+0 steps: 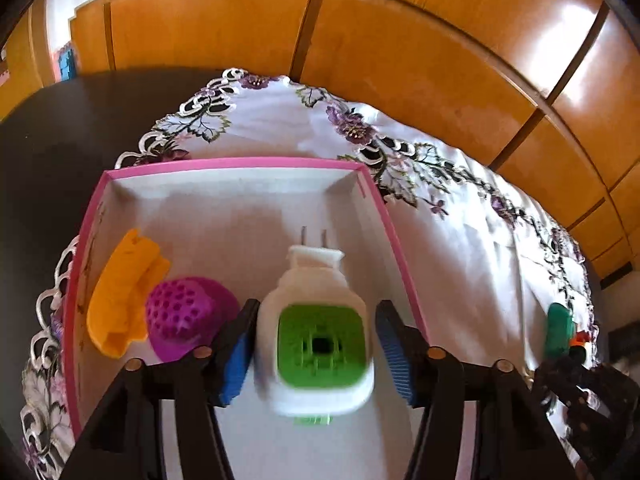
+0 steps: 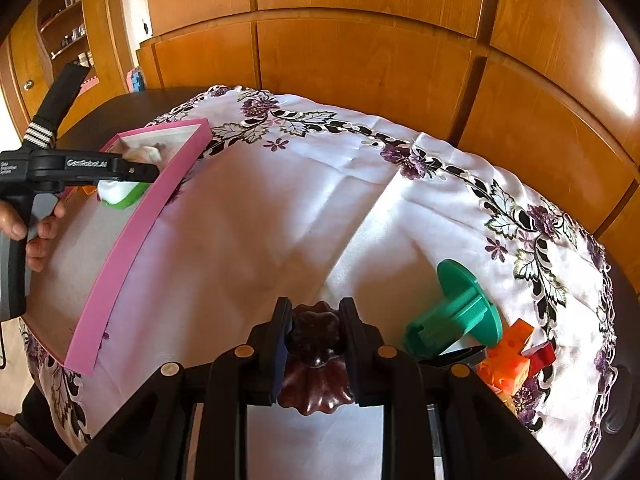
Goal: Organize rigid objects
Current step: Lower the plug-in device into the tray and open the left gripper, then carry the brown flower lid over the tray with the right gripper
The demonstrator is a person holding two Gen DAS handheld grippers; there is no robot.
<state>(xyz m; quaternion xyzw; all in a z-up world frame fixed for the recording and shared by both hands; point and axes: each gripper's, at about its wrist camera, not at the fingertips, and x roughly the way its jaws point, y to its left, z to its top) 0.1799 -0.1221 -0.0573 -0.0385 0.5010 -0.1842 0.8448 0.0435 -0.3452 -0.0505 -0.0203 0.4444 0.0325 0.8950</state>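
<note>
While the left gripper (image 1: 316,350) hangs over the pink-rimmed box (image 1: 236,164), its blue-padded fingers (image 1: 394,354) stand apart on either side of a white plug-in device with a green square face (image 1: 320,344); there is a clear gap at the right pad, and at the left pad I cannot tell whether it touches. The device looks blurred, with its two metal prongs (image 1: 314,238) pointing toward the far wall of the box. Also in the box, along its left side, lie an orange plastic piece (image 1: 120,296) and, touching it, a magenta dome-shaped piece with holes (image 1: 188,316).

In the right wrist view the right gripper (image 2: 316,340) has its fingers clamped on a dark brown scalloped piece (image 2: 316,364), low over the white tablecloth with purple embroidered flowers (image 2: 320,208). To its right on the cloth lies a teal spool-like piece (image 2: 460,312) on its side, and just beyond that sit orange toy blocks (image 2: 512,360) beside a red piece (image 2: 544,354). The same view shows the box (image 2: 132,236) at the left of the cloth, with the left gripper (image 2: 136,170) reaching over its rim, the white and green device (image 2: 120,194) under it, and a person's hand (image 2: 36,224) around its handle. A dark table (image 1: 60,128) carries the cloth, and wooden cabinet panels (image 2: 360,60) stand behind
</note>
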